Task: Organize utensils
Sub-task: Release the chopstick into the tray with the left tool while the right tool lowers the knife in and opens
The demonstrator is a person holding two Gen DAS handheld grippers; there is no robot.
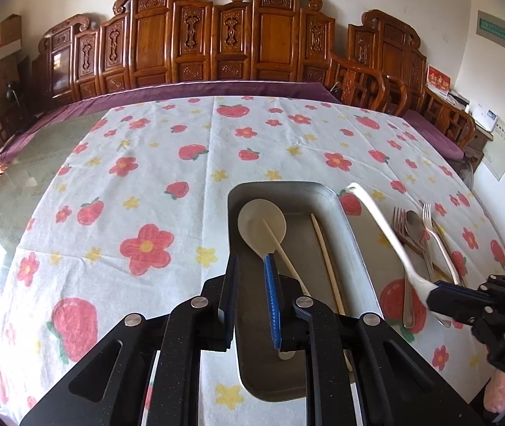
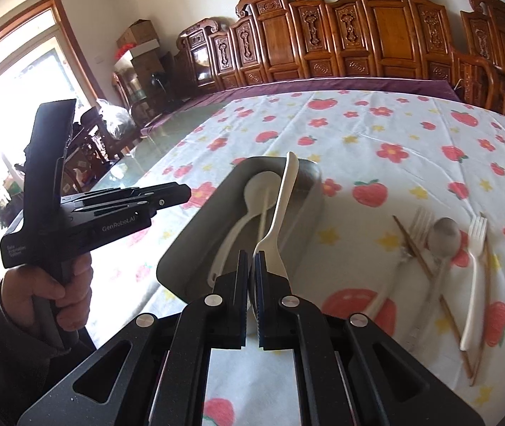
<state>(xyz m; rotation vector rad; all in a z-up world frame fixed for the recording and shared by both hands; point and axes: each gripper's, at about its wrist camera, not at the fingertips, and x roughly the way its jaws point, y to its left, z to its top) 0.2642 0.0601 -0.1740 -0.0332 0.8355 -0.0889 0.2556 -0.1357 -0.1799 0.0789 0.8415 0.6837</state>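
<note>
At the left of the right wrist view, a hand (image 2: 64,294) held the left gripper (image 2: 178,191) level above the tabletop (image 2: 376,135), which was covered by a cloth printed with flowers and strawberries. In the left wrist view its fingers (image 1: 273,305) stood slightly apart with nothing between them, hanging over the near end of a metal tray (image 1: 327,195).

The tray sat at the centre of both views. Inside lay a pale spoon (image 1: 261,225) and a pale chopstick (image 1: 325,262), side by side along its length.

Just right of centre, the right gripper (image 2: 250,284) was pressed shut on the bowl end of a white spoon (image 2: 281,209), whose handle pointed up and away over the tray.

At the right of the frame, forks (image 2: 474,269), a metal spoon (image 2: 442,238) and brown chopsticks (image 2: 416,252) lay in a loose pile on the cloth, well apart from the tray.

The step in hand appeared to be carrying the white spoon to the tray. The next move would call for lowering it alongside the pale spoon, handle in line with the tray's length, then spreading the jaws. The blurred pile suggested several more utensils remained to sort.
</note>
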